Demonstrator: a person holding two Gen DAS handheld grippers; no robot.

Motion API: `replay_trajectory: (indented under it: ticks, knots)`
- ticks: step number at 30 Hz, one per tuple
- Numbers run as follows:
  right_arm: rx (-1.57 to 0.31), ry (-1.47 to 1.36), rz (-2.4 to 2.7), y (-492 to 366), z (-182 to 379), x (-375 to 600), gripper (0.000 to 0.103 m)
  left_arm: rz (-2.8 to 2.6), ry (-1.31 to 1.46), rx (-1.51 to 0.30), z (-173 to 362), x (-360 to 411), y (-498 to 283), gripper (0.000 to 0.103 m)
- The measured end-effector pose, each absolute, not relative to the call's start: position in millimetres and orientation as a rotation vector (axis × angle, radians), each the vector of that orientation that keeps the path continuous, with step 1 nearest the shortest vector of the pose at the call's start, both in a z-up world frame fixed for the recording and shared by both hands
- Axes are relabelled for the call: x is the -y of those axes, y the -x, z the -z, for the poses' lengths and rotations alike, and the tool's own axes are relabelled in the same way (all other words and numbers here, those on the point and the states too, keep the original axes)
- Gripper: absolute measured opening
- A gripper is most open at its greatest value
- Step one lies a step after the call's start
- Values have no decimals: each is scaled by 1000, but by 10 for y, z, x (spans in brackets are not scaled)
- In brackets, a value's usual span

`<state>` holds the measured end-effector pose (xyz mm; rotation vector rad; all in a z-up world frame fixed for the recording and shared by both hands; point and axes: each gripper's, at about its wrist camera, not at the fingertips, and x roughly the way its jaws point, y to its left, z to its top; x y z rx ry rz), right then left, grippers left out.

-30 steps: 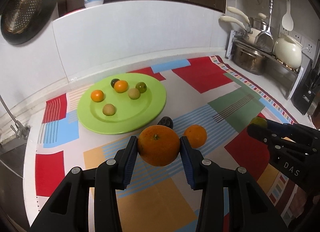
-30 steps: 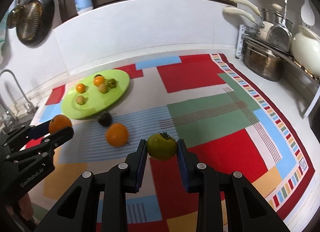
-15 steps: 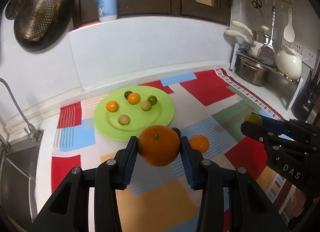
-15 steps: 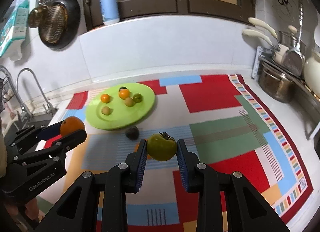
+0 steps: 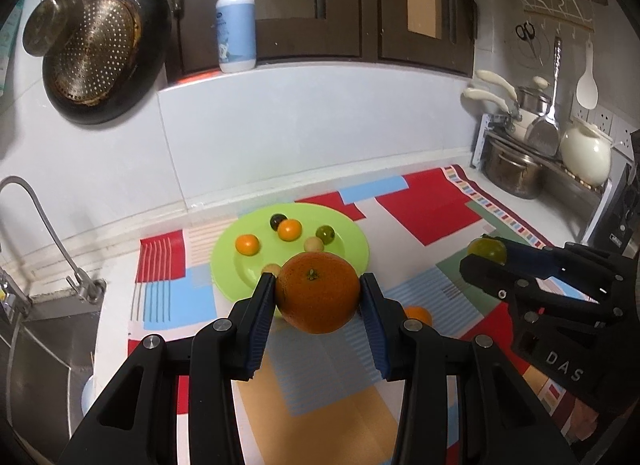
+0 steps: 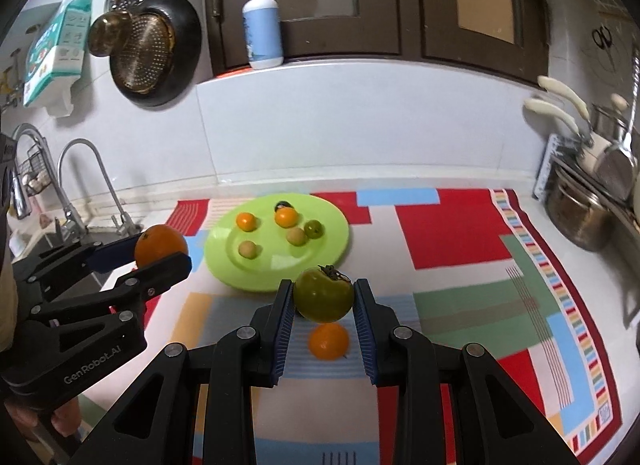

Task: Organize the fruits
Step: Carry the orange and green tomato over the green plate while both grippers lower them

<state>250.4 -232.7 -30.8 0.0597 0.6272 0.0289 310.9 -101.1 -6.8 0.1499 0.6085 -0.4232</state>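
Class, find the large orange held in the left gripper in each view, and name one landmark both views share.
Left wrist view: the large orange sits at centre, clamped in the left gripper.
Right wrist view: it is at the left edge.
Shared landmark: the round lime-green plate.

- Right gripper [image 6: 324,301]: clamped on a green tomato [image 6: 323,295], held above the mat [image 6: 460,289].
- Left gripper [image 6: 160,251]: at left, gripping an orange [image 6: 160,244].
- Green plate [image 6: 320,249]: six small fruits.
- Loose orange fruit [image 6: 329,341]: on the mat, beneath the tomato.
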Motion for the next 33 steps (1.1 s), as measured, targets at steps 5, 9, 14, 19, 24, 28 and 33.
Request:
replay_trajectory:
  ticks: [5,9,14,19,24,28,33]
  knots:
    - [-608,-47,-51,-2610,231,2245,31,413,-137,-599,-22,956,-3202,42]
    - [-593,-42,-58,-2710,174,2202,31,401,-145,-584,-81,925,-3272,42]
    - [-581,-40,-66,-2845,113,2164,31,393,-144,-586,-132,888,-3414,42]
    - [-573,-18,-70,-3020,53,2123,31,385,-145,-584,-172,854,-3579,42]
    - [-587,-20,-86,-3218,49,2111,31,383,-144,-585,-187,843,-3726,42]
    - [-603,-28,-96,-3374,76,2113,31,389,-140,-597,-180,836,-3876,42]
    - [-636,-32,-118,-3616,145,2106,31,393,-140,-622,-105,848,-4078,42]
